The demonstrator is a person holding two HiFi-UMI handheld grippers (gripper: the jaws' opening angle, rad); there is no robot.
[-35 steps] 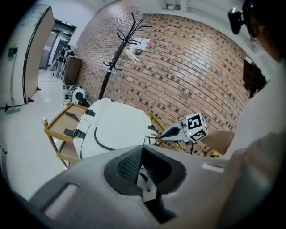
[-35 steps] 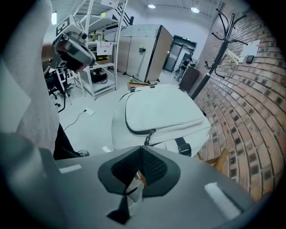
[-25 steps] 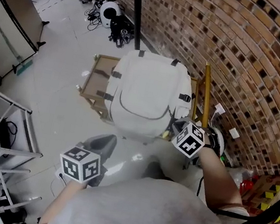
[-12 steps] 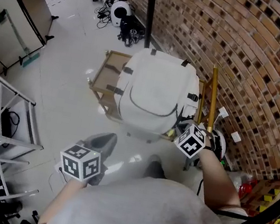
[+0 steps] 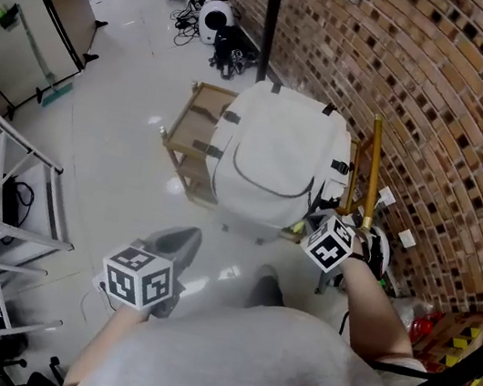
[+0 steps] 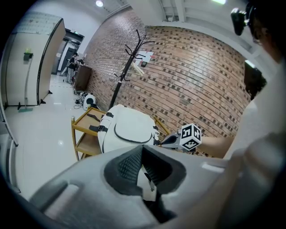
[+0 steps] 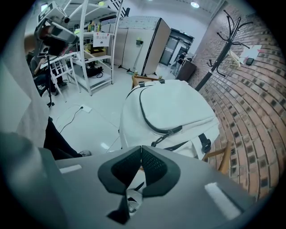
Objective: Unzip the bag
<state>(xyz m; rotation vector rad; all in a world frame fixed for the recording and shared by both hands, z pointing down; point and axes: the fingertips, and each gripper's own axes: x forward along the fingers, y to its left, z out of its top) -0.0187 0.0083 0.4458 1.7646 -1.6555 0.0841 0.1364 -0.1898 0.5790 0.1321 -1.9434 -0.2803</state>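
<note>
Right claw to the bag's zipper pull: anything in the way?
Nothing visible. In the right gripper view the right claw, shut and empty, points at the white bag, and the dark zipper pull hangs ahead of its tips with open air between.

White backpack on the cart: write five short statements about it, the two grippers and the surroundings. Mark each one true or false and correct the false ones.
1. The white backpack lies on a wooden cart. True.
2. Its front pocket zipper is already pulled open. False: the dark zipper line runs closed around the pocket.
3. The right gripper has its jaws together with nothing between them. True.
4. The left gripper is clamped on the backpack. False: it is held well back from the bag, jaws together on nothing.
5. The black coat stand stands against a plain white wall. False: it stands by a brick wall.
</note>
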